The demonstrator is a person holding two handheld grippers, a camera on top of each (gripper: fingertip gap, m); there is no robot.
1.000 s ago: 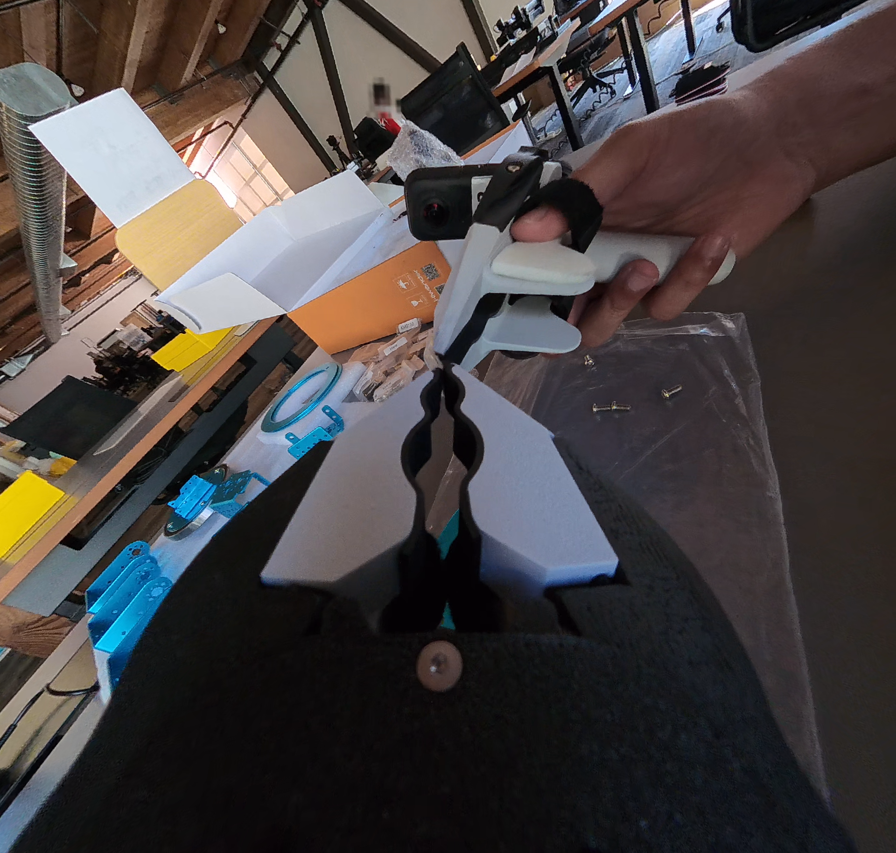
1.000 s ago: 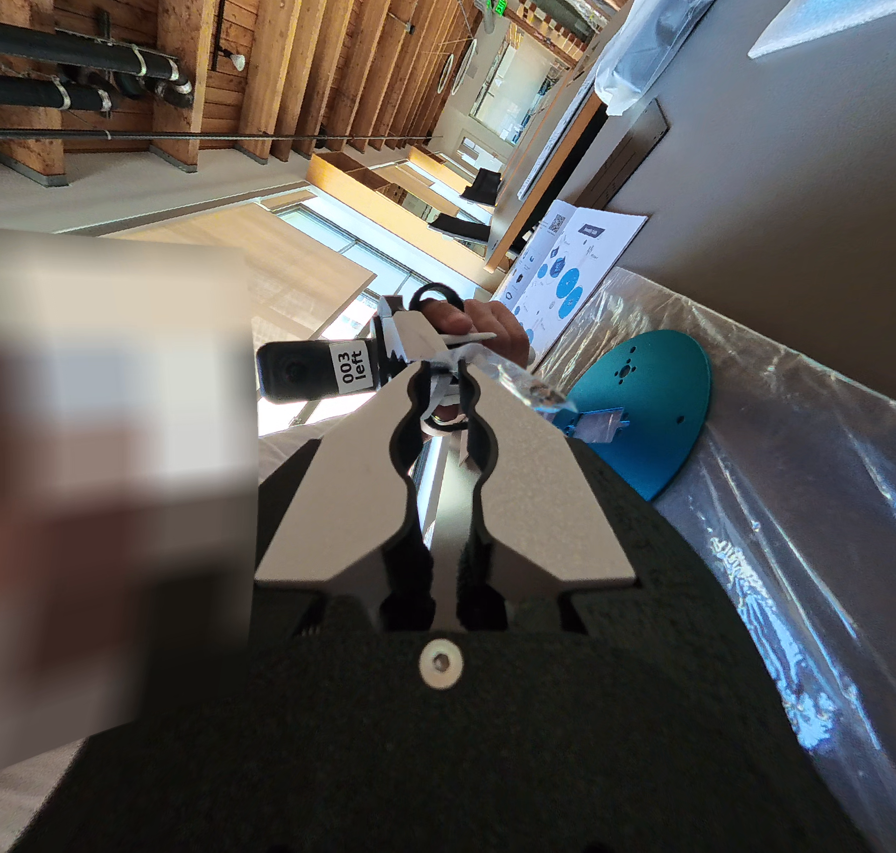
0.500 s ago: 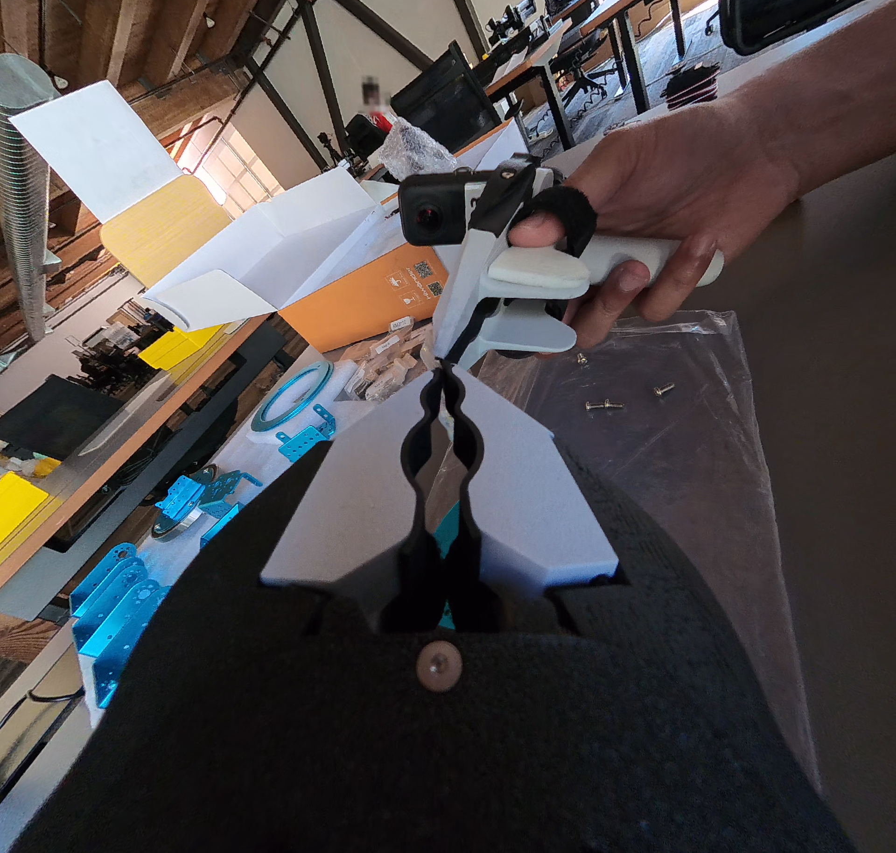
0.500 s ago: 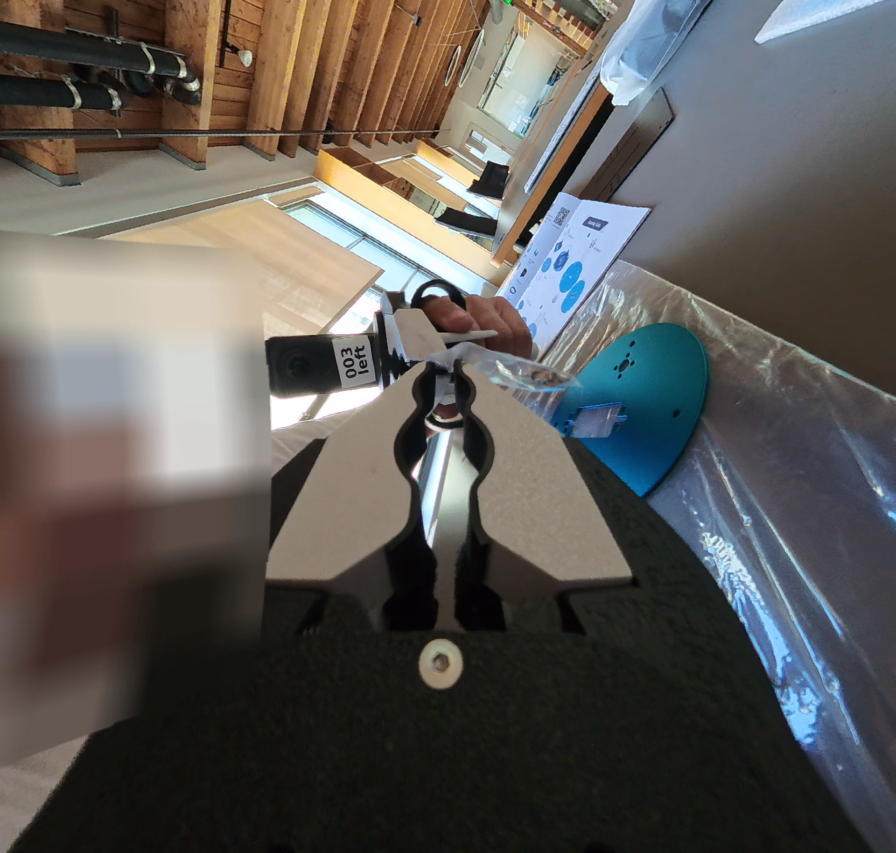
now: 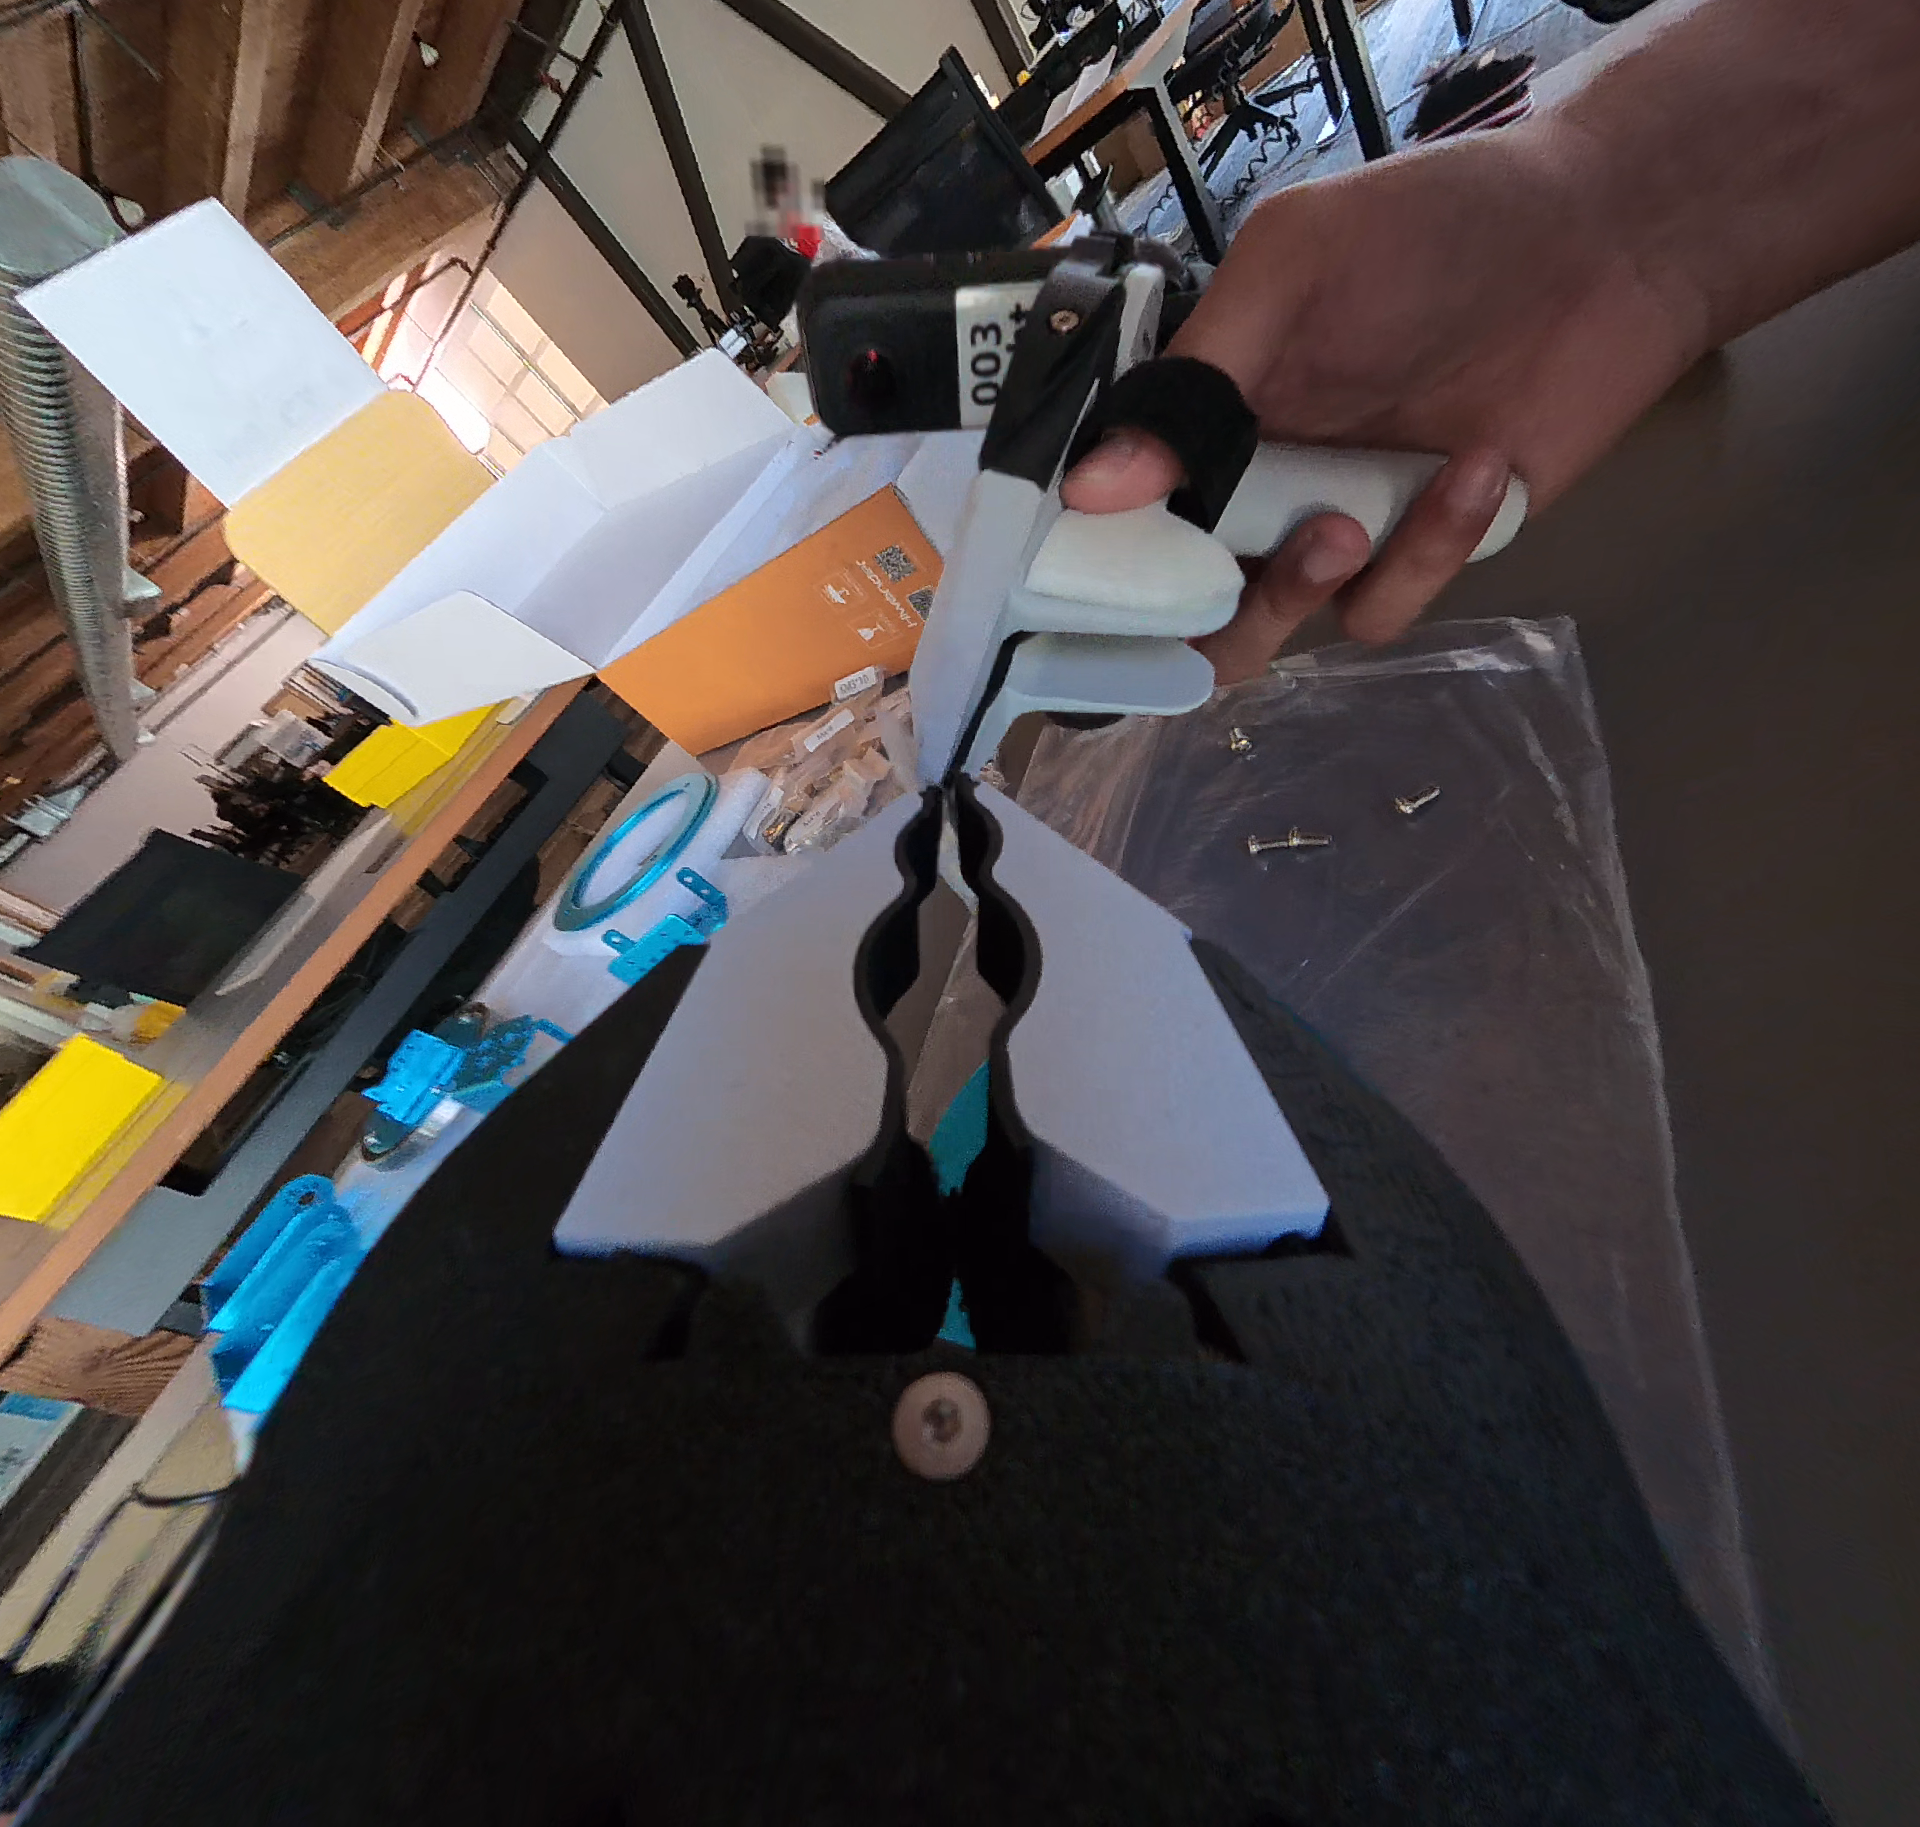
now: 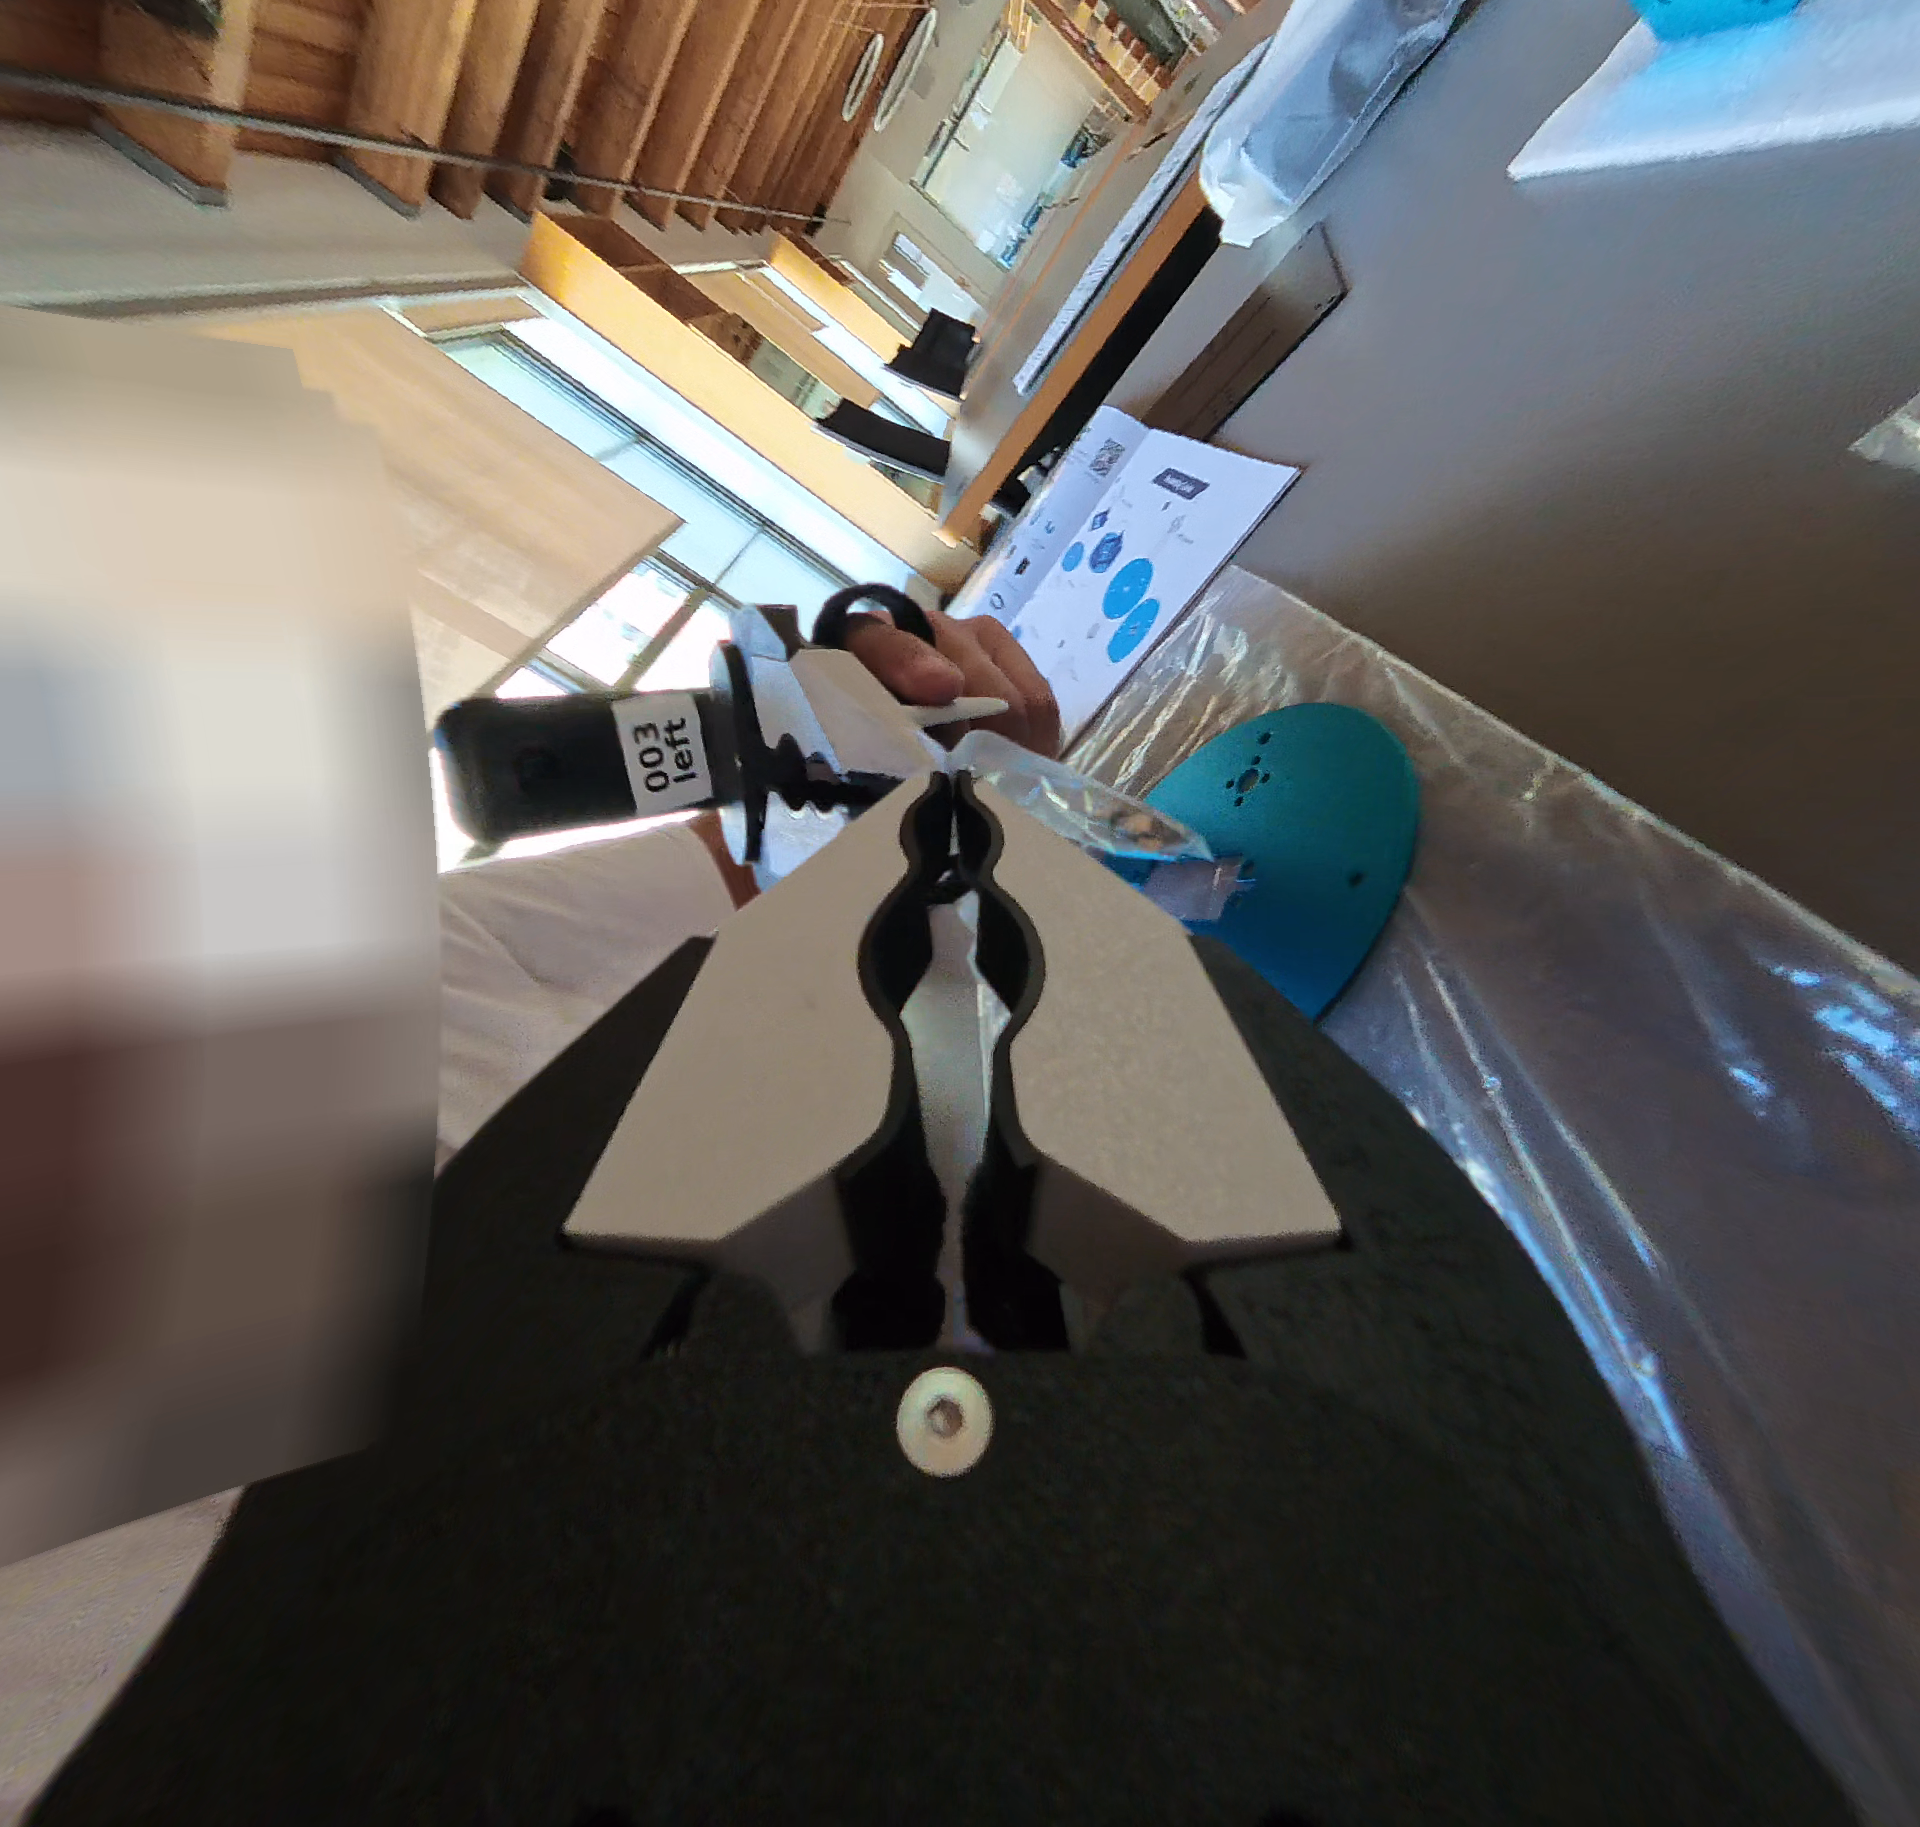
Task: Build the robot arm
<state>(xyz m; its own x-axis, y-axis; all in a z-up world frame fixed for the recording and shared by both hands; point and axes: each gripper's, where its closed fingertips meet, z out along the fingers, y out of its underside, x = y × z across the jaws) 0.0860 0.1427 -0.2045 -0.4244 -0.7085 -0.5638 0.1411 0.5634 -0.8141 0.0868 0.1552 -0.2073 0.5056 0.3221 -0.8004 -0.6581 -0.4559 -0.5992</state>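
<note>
My left gripper (image 5: 945,792) and my right gripper (image 6: 953,778) meet tip to tip in the air above the table. Both are shut on a small clear plastic bag (image 6: 1081,816) with small parts inside; it sticks out to the right of the tips in the right wrist view. In the left wrist view the bag is hidden between the tips. A person's hand (image 5: 1455,343) holds the right gripper's handle; another hand (image 6: 966,660) holds the left one. A teal round disc (image 6: 1309,852) lies below the bag on a clear plastic sheet (image 6: 1662,1050).
Several loose screws (image 5: 1288,842) lie on the plastic sheet (image 5: 1455,946). An open orange box (image 5: 769,634), small parts bags (image 5: 831,780), a blue ring (image 5: 634,858) and blue metal brackets (image 5: 665,936) lie to the left. A printed sheet (image 6: 1138,551) lies beyond the disc. My left and right fingertips are right by each other.
The two grippers have drawn a little closer to each other and both views have tilted slightly. The right gripper's jaws have closed tighter on the bag.
</note>
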